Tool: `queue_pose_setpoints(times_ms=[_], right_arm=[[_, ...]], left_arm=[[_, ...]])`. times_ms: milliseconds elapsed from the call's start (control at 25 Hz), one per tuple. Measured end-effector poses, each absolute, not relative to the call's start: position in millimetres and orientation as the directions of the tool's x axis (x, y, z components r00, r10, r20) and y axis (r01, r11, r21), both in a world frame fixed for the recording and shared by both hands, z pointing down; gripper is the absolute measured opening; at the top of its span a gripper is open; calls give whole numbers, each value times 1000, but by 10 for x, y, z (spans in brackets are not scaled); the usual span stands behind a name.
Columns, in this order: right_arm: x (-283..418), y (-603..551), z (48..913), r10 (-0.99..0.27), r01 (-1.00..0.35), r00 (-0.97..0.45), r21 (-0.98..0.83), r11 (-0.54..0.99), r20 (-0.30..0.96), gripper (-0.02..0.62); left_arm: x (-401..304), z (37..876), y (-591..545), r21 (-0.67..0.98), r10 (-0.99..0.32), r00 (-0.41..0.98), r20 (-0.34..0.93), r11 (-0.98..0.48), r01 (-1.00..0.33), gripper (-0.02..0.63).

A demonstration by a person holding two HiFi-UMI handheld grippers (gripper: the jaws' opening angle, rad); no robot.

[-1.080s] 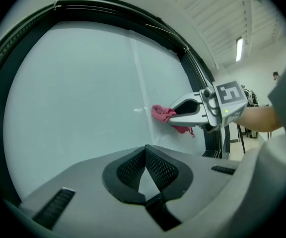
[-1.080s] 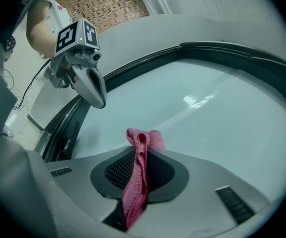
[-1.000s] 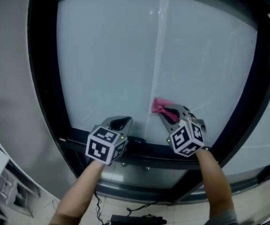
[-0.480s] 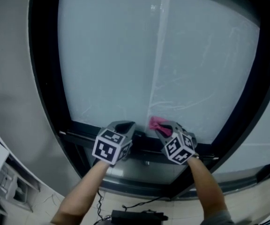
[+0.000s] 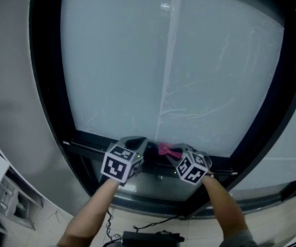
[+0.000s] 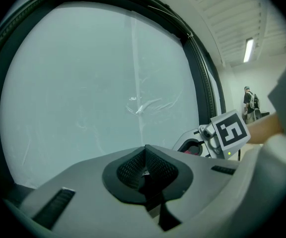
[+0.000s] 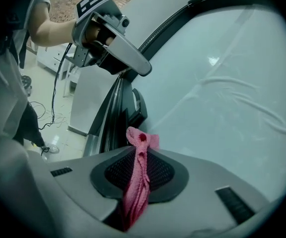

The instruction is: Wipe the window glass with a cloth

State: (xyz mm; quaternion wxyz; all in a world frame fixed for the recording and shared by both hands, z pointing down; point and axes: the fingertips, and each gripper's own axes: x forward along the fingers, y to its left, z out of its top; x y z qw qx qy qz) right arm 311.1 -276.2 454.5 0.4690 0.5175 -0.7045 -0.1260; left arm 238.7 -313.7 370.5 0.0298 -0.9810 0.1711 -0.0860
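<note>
Head view: cloth [image 5: 166, 150] has slid down to the bottom edge of the window glass [image 5: 137, 60], at 6 o'clock, so that stroke looks done.

Left gripper view: left gripper [image 6: 144, 162] pinched together, empty.

Right gripper view: right gripper [image 7: 141, 157] clamps the pink cloth. The black frame [image 7: 110, 128] at 10 o'clock blocks going lower.

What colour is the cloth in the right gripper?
Pink: the cloth is pinched in the right gripper, clearest in the right gripper view.
</note>
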Motion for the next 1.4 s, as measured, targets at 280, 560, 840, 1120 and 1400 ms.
queue_pose_setpoints(times_ms=[280,560,840,1120,1400], right_arm=[[3362,-2411,4470,-833,-558,-17,686,466,553,54],[3719,-2494,4381,-882,-543,81,762,352,465,54],[3812,-2516,3967,-919,-491,126,829,268,373,54],[3796,-2518,3239,-950,-429,142,883,193,277,54],[3714,-2525,2472,-978,-400,132,911,96,161,55]], left_arm=[[2592,3764,-2968,-63,-359,921,150,-933,-353,6],[2792,3785,-2768,-71,-365,919,148,-931,-358,6],[2829,3602,-2781,-97,-353,928,123,-935,-343,6],[2890,3227,-2765,-133,-340,939,57,-935,-330,6],[2931,2916,-2700,-167,-329,944,13,-932,-323,6]])
